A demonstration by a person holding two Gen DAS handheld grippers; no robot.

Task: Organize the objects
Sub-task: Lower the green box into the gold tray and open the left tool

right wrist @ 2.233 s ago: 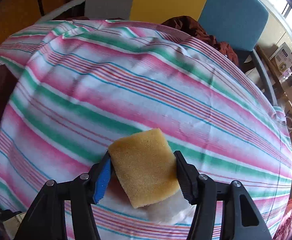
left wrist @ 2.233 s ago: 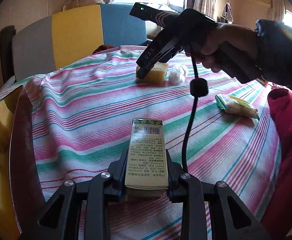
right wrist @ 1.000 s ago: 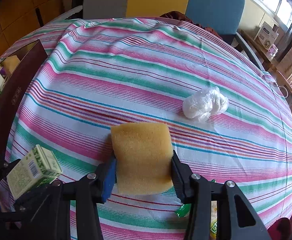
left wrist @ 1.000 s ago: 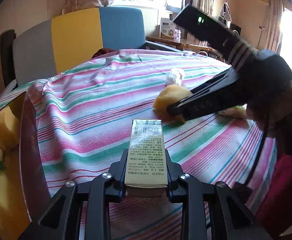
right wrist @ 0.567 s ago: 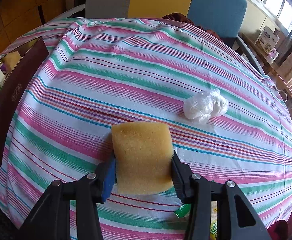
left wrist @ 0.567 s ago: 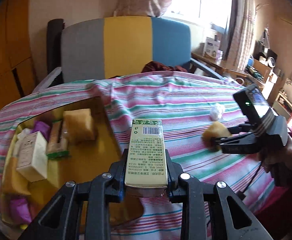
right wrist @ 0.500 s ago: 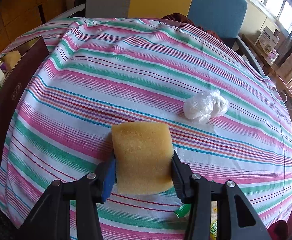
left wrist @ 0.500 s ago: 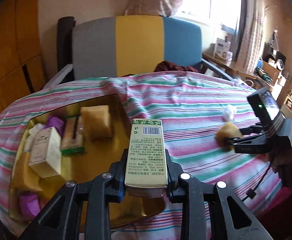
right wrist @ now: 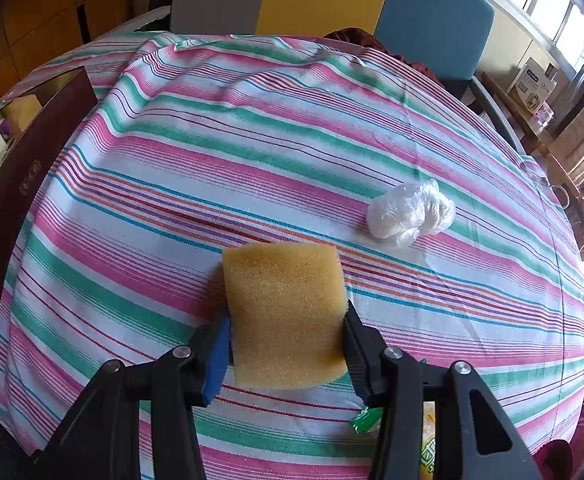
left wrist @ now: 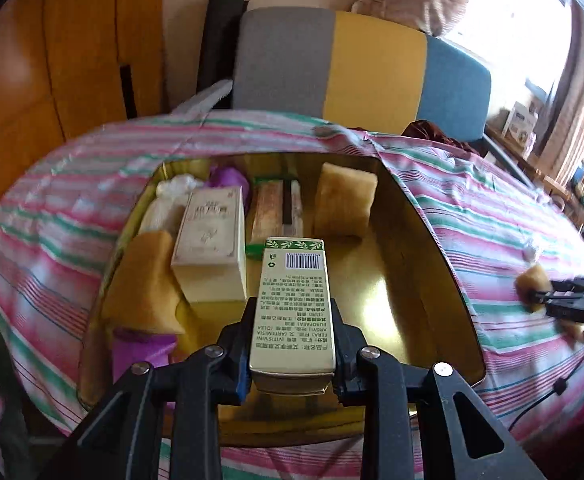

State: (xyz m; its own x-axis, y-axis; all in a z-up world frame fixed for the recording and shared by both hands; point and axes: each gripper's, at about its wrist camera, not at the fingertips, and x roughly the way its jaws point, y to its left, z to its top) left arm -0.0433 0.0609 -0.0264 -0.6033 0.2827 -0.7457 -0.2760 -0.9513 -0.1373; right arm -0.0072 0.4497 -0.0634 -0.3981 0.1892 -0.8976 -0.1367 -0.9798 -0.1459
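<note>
My left gripper [left wrist: 292, 344] is shut on a pale green carton [left wrist: 292, 300] with a barcode, held above the open gold-lined box [left wrist: 424, 292]. The box holds two yellow sponges [left wrist: 344, 204], a cream carton [left wrist: 210, 236], purple items and a wrapped bar. My right gripper [right wrist: 286, 340] is shut on a yellow sponge [right wrist: 286, 308] above the striped tablecloth [right wrist: 252, 140]. It also shows far right in the left wrist view [left wrist: 560, 296].
A crumpled white plastic bag [right wrist: 410, 210] lies on the cloth right of the sponge. A green-edged packet [right wrist: 366, 418] peeks out under my right gripper. The box's dark wall [right wrist: 20, 184] stands at the left. A grey, yellow and blue chair [left wrist: 364, 68] is behind the table.
My left gripper has swung left with the carton, from over the cloth to over the open box. My right gripper lifted the sponge off the cloth, then held still.
</note>
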